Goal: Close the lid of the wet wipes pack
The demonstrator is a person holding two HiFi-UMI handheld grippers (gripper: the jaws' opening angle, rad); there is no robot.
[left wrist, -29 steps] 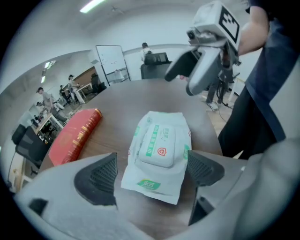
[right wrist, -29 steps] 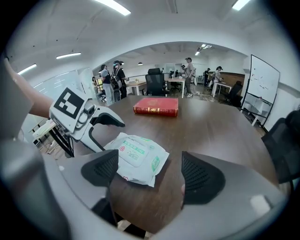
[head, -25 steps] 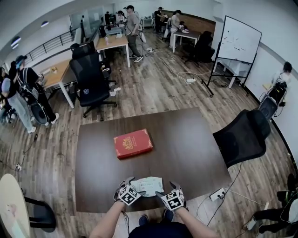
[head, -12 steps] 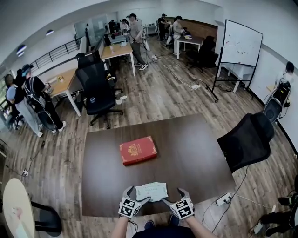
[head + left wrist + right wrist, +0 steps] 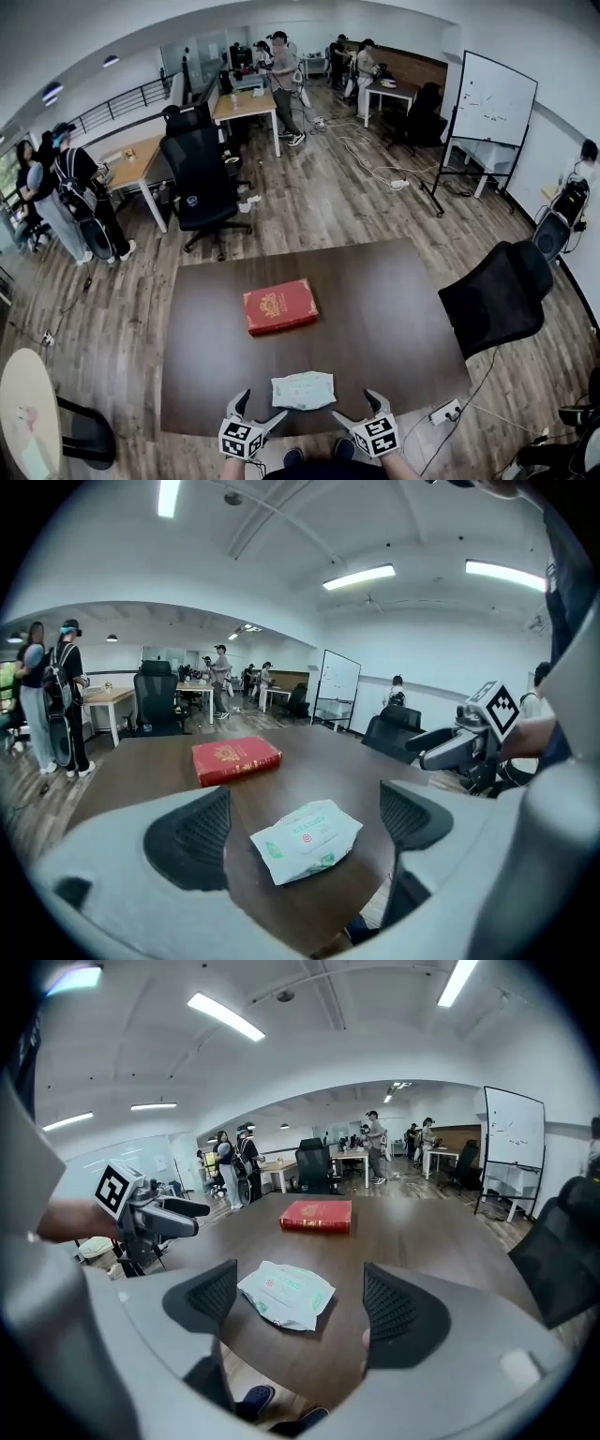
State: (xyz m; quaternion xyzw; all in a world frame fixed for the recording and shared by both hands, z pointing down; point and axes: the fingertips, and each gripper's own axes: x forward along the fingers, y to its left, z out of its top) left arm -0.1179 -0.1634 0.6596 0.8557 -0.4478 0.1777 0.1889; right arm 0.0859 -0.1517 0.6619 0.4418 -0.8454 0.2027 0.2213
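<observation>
Wet wipes pack (image 5: 303, 390): lying flat on dark table (image 5: 394, 309), close to near edge, just ahead of both tools and between them, touching neither. Well apart from red book (image 5: 280, 307) further up the table.

Lid (image 5: 308, 834): reads as pressed flat against pack top in both gripper views, no raised flap visible. Small and a bit soft in the pictures, so seal not fully certain.

Left gripper (image 5: 258, 410): jaws apart and opening, nothing between pads, pack only seen beyond the gap.

Right gripper (image 5: 359, 411): jaws spread, released, empty too. Pack likewise out ahead, not between pads.

Both hovering at table's near edge, clear of tabletop.

Judged progress: closing looks done, or all but done. Left, if anything: one check press on lid edge in case of a corner not snapped. No other step apparent. Low risk: light soft pack, likely to slide on smooth top if nudged.
</observation>
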